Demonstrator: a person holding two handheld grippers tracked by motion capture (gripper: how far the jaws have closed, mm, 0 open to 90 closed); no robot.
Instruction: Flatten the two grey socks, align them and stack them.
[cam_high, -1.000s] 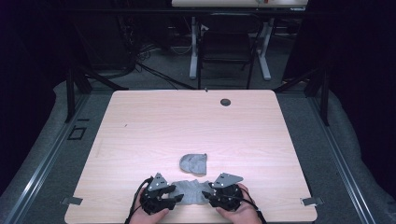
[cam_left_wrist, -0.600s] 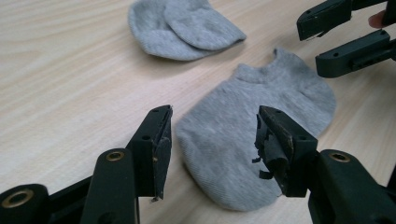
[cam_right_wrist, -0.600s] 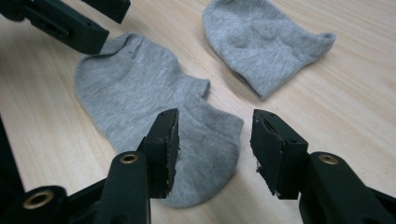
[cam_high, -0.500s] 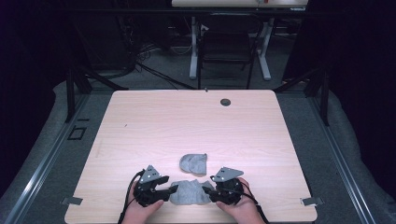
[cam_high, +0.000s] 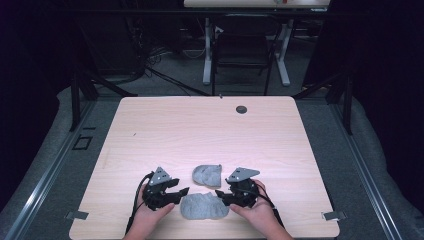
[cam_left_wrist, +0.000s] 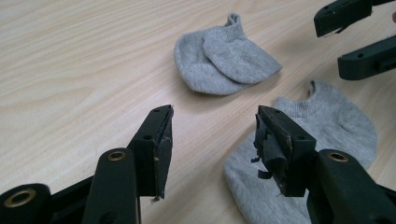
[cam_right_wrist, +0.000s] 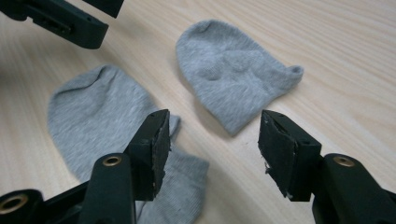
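Grey near sock (cam_high: 202, 206) lies flat at the worktop's (cam_high: 200, 130) near edge, between the left tool (cam_high: 181, 192) and right tool (cam_high: 220, 194). Both tools' jaws stand apart, gripping nothing, having just been opening. Just beyond lies the folded far sock (cam_high: 207, 174), apart from the first.
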